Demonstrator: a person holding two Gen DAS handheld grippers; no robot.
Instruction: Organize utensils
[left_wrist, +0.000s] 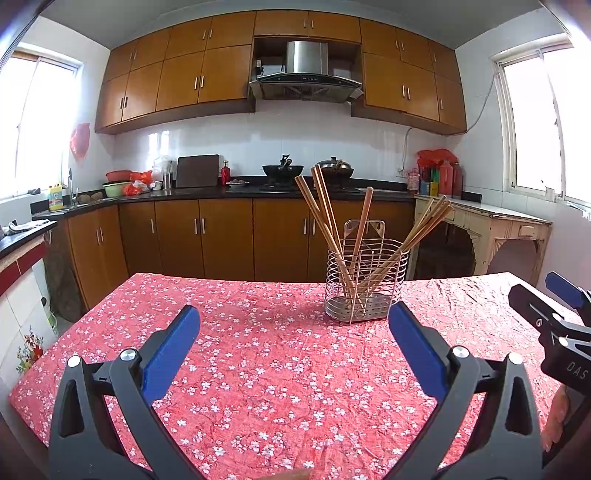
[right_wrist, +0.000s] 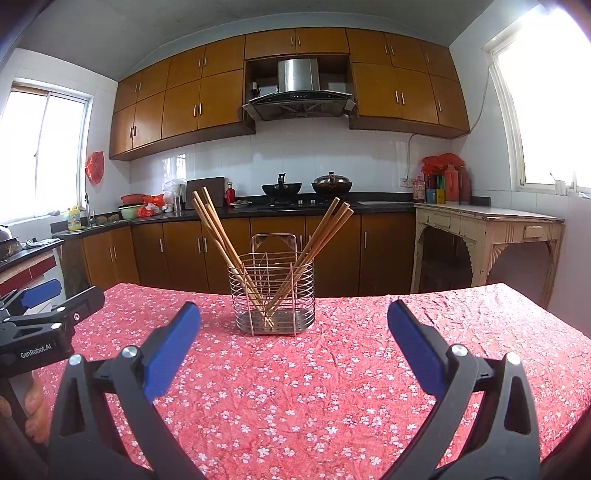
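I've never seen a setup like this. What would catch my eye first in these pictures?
Probably the wire utensil holder standing on the red flowered tablecloth, with wooden chopsticks fanning out to both sides. Next, the blue-padded jaws of the right gripper and the left gripper, both spread wide and empty in the foreground. Behind is a kitchen with brown cabinets.

The tablecloth (right_wrist: 295, 387) is red cloth printed with small pale flowers, matt and crinkled all over. The utensil holder (right_wrist: 273, 291) is shiny metal wire with a perforated metal base. The chopsticks (right_wrist: 218, 236) in it look like smooth, matt light wood. Each gripper shows matt black plastic arms, bright metal pivot screws and matt blue pads (left_wrist: 415, 343). The cupboards (left_wrist: 225, 236) behind are glossy brown wood, the wall tiles (left_wrist: 258, 140) glossy white, and the range hood (left_wrist: 306, 59) brushed metal.
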